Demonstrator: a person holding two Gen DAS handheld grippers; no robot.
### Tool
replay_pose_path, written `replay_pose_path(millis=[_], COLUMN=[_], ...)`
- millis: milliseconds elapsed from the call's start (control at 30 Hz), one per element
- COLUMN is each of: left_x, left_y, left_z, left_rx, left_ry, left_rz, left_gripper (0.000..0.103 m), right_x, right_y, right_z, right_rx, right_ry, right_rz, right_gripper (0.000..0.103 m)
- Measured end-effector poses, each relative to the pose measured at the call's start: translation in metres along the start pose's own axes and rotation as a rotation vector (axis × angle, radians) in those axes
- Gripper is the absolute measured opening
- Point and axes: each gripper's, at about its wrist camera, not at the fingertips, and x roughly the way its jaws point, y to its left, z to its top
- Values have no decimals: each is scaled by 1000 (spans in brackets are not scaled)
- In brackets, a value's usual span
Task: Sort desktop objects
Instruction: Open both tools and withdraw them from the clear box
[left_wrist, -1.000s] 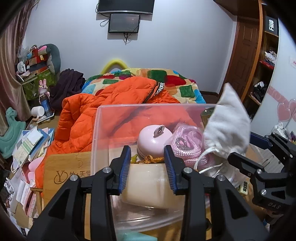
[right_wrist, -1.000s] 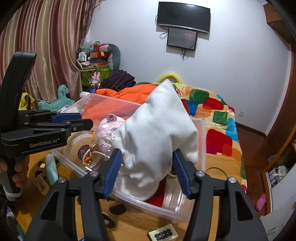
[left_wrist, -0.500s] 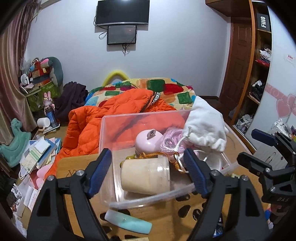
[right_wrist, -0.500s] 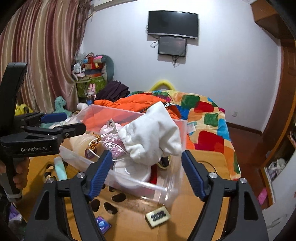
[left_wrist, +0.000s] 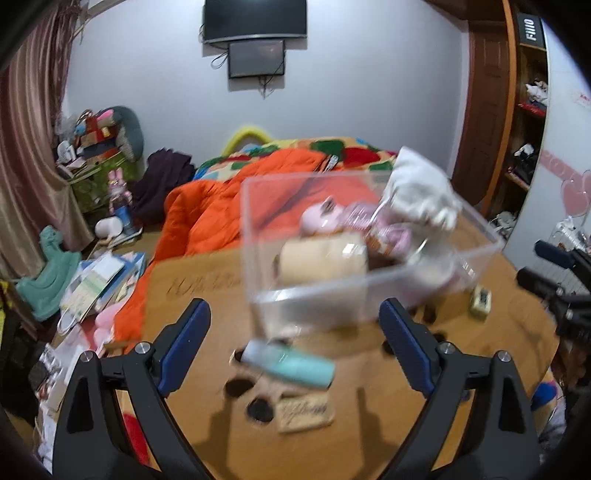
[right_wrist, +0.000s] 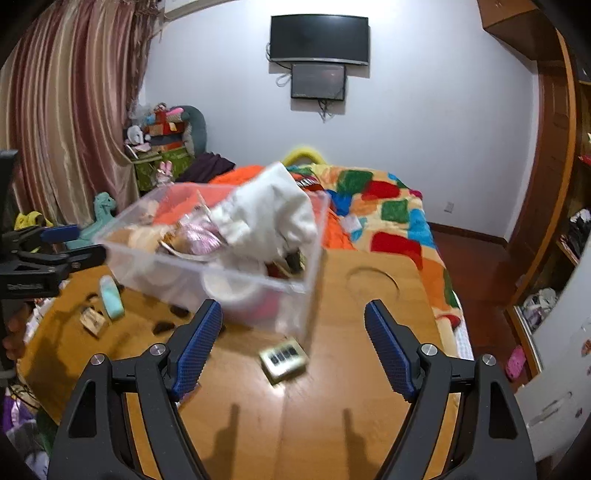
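Both grippers hang over the wooden desk (right_wrist: 369, 424) with nothing in them. The left gripper (left_wrist: 293, 350) has its blue-padded fingers spread wide, and the right gripper (right_wrist: 293, 345) is just as wide apart. On the far part of the desk stands a clear plastic bin (right_wrist: 236, 269), its contents blurred: a white cloth pouch (right_wrist: 273, 218) heaped at its right side, something pink and shiny (right_wrist: 201, 240) beside that, and a beige cylinder (left_wrist: 321, 258) lying on its side at the near wall. Out on the desk, a teal tube (left_wrist: 291, 363) lies just near of the bin, a small tan card (left_wrist: 304, 413) near that, and a little gold case (right_wrist: 282, 356) sits off the bin's right corner.
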Motion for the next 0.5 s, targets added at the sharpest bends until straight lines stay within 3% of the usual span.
replay_pose_path(millis=[300,500], left_x=[-2,12], left_y=[13,0], left_z=[-48,-58], left_rx=[-76,-51], left_ry=[77,110], left_rz=[-2,7], left_gripper=[93,93], right_x=[12,23], right_y=[-14,-7], right_z=[-31,-37], right_rx=[63,48], right_ry=[83,105], right_rz=[7,50], right_gripper=[77,77])
